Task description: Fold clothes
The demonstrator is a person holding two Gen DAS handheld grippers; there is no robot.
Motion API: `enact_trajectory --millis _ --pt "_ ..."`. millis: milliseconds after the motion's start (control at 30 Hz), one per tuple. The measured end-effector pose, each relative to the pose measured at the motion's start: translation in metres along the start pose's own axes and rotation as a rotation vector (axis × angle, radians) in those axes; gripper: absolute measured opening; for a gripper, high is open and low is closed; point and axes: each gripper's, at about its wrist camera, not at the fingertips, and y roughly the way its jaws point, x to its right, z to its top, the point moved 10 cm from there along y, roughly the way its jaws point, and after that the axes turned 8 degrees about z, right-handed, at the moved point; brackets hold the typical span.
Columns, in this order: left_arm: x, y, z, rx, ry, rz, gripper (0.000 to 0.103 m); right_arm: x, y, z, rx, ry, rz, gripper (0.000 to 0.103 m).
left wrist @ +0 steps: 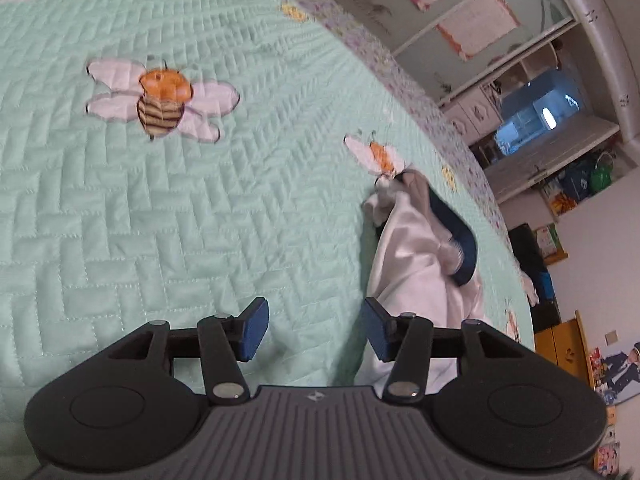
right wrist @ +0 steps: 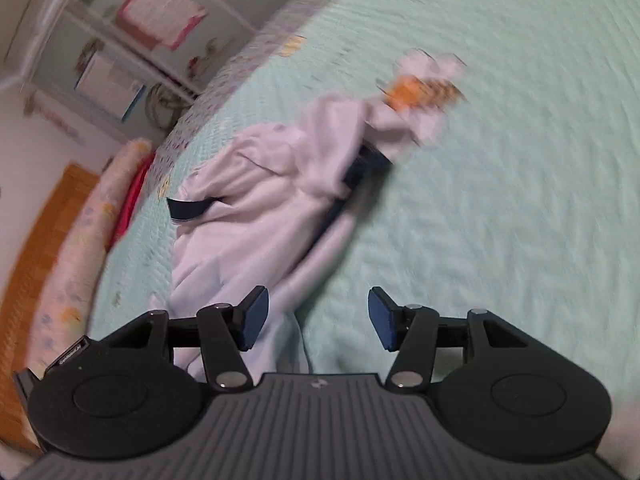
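Crumpled white garment [left wrist: 416,264] with navy trim lies near the edge of a quilted mint bed [left wrist: 160,220].
Left gripper [left wrist: 316,332] and right gripper [right wrist: 316,322] gape, empty (right view blurred, folds indistinct).

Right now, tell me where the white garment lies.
The white garment lies crumpled on the green quilt near the bed's edge, just below a small embroidered bee. It sits right of the left tool and left of the right tool.
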Motion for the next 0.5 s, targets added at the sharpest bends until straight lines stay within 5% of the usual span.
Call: enact_trajectory --millis 267,400,500 --pt "0.043 0.025 -0.023 -0.08 0.079 -0.119 0.054 -0.102 0.082 0.042 0.015 -0.646 -0.041 0.062" --pt "0.043 0.024 -0.022 -0.091 0.077 -0.137 0.055 -0.131 0.14 0.034 -0.051 -0.971 -0.091 0.062" --pt "0.04 0.021 -0.02 -0.092 0.064 -0.134 0.056 -0.136 0.175 0.026 -0.093 -1.096 -0.125 0.062"
